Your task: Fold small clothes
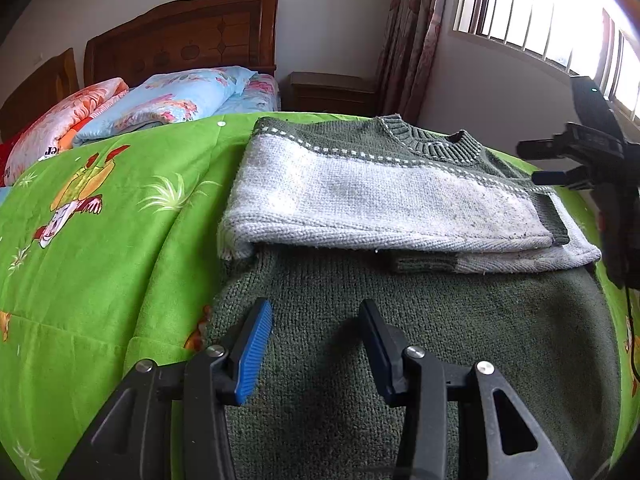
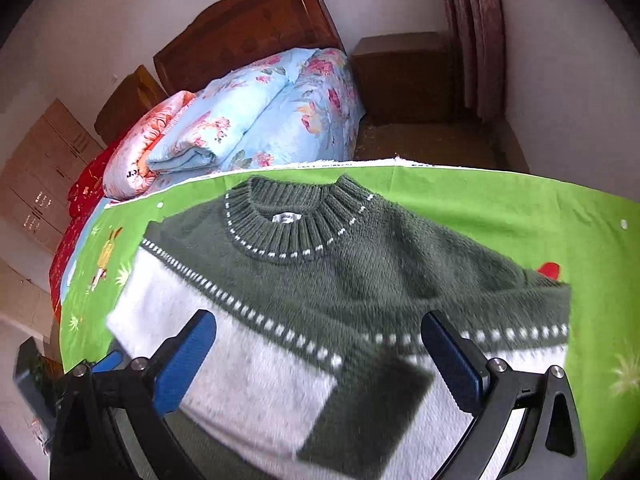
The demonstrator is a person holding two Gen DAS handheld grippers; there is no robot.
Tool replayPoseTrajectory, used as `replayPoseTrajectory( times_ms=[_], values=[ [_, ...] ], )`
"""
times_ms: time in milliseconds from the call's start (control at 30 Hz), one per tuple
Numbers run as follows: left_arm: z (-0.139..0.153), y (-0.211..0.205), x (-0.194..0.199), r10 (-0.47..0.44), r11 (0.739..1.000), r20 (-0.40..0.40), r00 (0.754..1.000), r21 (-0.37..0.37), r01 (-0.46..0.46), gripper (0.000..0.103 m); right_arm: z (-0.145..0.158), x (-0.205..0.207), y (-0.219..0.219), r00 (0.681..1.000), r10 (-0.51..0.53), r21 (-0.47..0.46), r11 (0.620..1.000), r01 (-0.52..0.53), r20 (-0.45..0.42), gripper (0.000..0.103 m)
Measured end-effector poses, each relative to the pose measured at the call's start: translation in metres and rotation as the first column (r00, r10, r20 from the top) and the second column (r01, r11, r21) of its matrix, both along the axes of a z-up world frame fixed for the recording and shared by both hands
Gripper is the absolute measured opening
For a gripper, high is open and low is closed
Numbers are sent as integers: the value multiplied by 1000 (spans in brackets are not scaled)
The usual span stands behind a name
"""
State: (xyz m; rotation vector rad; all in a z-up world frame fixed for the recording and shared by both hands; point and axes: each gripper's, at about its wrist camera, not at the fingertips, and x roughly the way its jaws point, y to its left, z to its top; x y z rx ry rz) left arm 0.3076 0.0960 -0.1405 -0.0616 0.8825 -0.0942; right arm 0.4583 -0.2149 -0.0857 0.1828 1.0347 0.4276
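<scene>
Green knit sweater [image 1: 400, 320] [image 2: 360, 264] flat on green quilt, white-banded sleeves folded across chest, collar far side.

sweater [image 2: 320, 300] motion-blurred, hem cut off below, label unreadable

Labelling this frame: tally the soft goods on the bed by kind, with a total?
Knit sweater: 1
Folded floral quilts: 2, blue and pink-orange
Green cartoon-print cover: 1
Total: 4
</scene>
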Motion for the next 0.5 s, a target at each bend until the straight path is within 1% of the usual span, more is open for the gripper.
replayPoseTrajectory(
  times_ms=[100, 133, 167, 200, 333, 400, 433, 500],
  values=[
    [0, 2, 0, 0, 1000, 1, 1000, -12, 0, 46, -15, 25, 11, 1000, -1, -77, 997, 0, -12, 103],
    [1, 2, 0, 0, 1000, 1, 1000, -16, 0, 46, -23, 33, 9, 999, -16, -112, 994, 12, -30, 103],
    [1, 3, 0, 0, 1000, 1, 1000, -21, 0, 46, -25, 37, 7, 999, -27, -136, 990, 24, -23, 103],
    [1, 3, 0, 1, 1000, 1, 1000, -23, -1, 46, -26, 41, 4, 999, -34, -138, 990, 32, -9, 103],
    [1, 4, 0, 2, 999, 1, 1000, -33, -2, 46, -19, 44, -15, 993, -118, -90, 989, 116, -17, 103],
    [1, 4, 0, 2, 999, 1, 1000, -33, -2, 46, -7, 28, -20, 995, -101, -8, 995, 101, -1, 103],
    [1, 4, -1, 2, 999, 1, 1000, -32, -2, 46, 1, 15, -20, 996, -83, 16, 996, 83, 17, 103],
    [1, 4, 0, 2, 999, 1, 1000, -32, -2, 46, 14, -20, -13, 998, -40, -7, 999, 40, 50, 103]
  ],
)
